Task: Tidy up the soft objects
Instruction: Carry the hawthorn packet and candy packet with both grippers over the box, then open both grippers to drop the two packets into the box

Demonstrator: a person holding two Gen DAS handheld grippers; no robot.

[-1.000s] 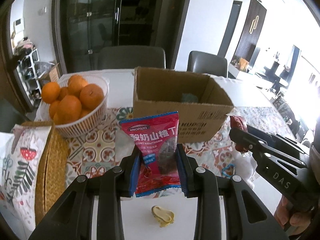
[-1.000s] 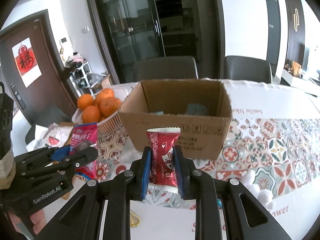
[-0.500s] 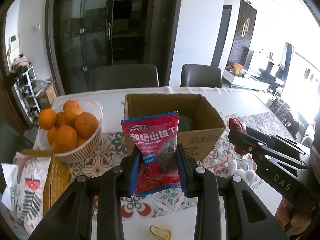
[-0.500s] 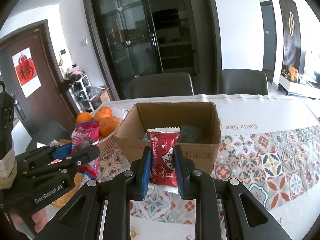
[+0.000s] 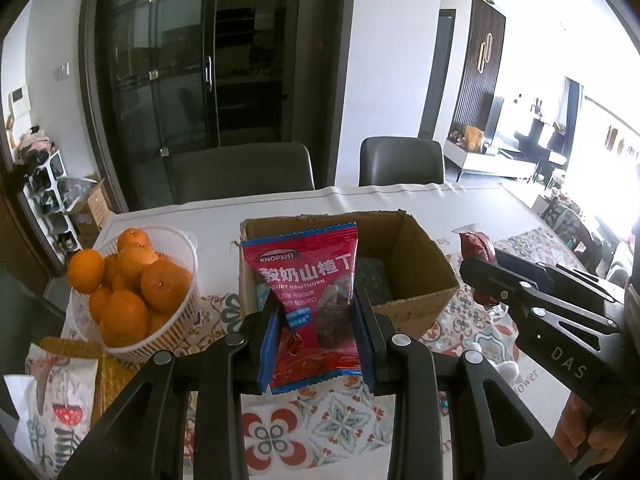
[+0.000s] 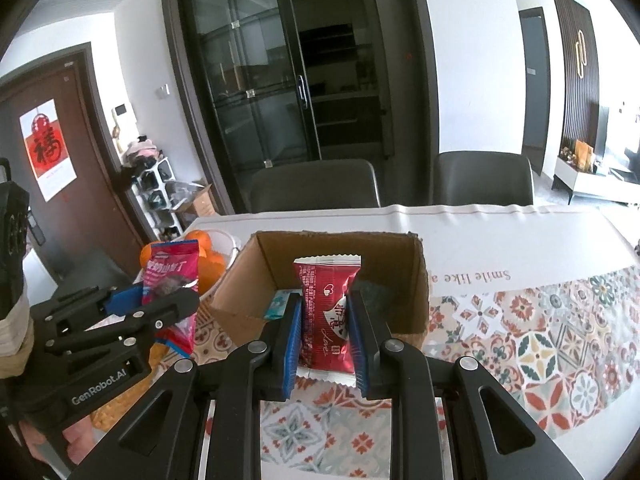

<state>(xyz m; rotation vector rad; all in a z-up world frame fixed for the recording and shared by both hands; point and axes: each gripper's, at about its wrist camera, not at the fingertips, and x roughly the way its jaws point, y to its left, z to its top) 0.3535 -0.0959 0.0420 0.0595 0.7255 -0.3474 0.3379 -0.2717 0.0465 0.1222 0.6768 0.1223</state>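
Patterned tablecloth [image 6: 540, 344] below. Left gripper [image 5: 316, 332] clamped on pink hawthorn snack packet [image 5: 308, 280], held upright. Right gripper [image 6: 324, 336] clamped on red candy packet [image 6: 326, 312]. Both held near cardboard box [image 6: 416, 280]; orange basket [image 5: 180, 312] left of box.

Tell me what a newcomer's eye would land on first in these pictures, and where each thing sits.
First, the two snack packets held upright: the pink hawthorn packet clamped in the left gripper, and the dark red packet in the right gripper, both just in front of the open cardboard box mid-table. Next, the white basket of oranges left of the box.
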